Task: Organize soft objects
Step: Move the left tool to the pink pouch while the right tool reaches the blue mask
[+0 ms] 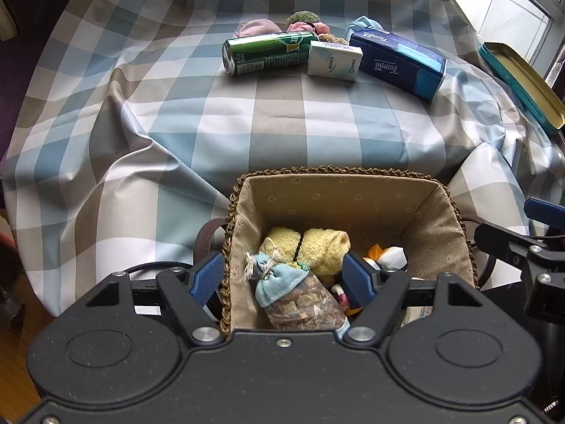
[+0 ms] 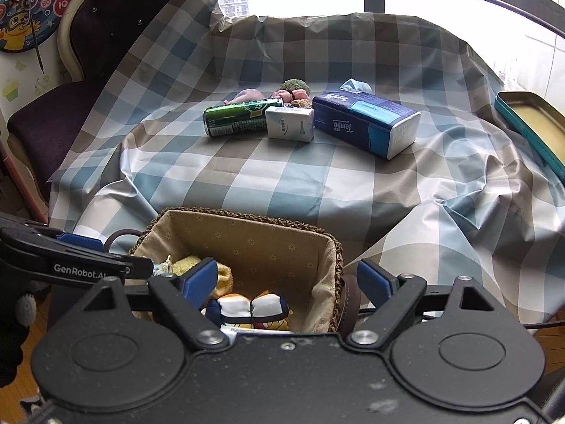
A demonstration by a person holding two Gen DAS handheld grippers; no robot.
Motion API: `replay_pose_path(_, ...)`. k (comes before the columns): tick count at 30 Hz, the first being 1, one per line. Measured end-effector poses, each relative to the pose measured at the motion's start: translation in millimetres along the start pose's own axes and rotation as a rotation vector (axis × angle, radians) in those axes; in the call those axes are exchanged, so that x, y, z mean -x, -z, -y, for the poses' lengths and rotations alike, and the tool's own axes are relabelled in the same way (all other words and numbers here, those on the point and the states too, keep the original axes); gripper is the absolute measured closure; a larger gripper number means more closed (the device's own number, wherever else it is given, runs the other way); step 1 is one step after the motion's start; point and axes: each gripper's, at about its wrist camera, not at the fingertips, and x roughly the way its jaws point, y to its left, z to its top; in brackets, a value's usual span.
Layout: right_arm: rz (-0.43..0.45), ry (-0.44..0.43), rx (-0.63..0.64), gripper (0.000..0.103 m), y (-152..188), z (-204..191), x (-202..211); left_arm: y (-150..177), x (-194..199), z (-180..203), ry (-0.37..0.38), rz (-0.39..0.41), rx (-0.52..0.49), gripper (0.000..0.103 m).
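Left wrist view: the left gripper [image 1: 284,277] hung with jaws wide and empty over the lined basket [image 1: 356,180], where a yellow towel roll [image 1: 310,243] and a sachet [image 1: 293,293] already lay.
Right wrist view: the right gripper [image 2: 286,282] was likewise spread and empty. Sorting seemed midway; next probably called for reaching across the checked cloth [image 2: 282,183] to the pink soft things [image 2: 247,95] behind the can [image 2: 236,116].

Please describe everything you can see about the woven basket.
The basket is rectangular, with a brown braided rim and a beige fabric lining printed with small flowers. A dark loop handle shows on each short side. It stands upright and open at the near edge of the checked cloth. Inside lie a yellow towel roll, a sachet with a blue top, and a white and navy bundle. Both grippers' open jaws hover over it.
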Motion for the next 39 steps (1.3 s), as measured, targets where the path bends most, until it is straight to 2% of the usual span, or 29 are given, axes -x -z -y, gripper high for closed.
replay_pose_path(16,0.053,0.06,-0.003,0.016,-69.7,16.6,-42.8,-72.4,-19.0,-22.5,-0.038,0.044,-0.013,0.033)
replay_pose_path(29,0.088,0.089,0.016,0.015,-128.1,26.2,-92.7,-131.8,-56.4,-36.9,-0.073,0.051,0.009,0.033)
replay_pose_path(39,0.097,0.086,-0.069,0.014,-192.8,51.0,-152.1,-192.0,-88.9,-50.9,-0.056,0.054,0.047,0.033)
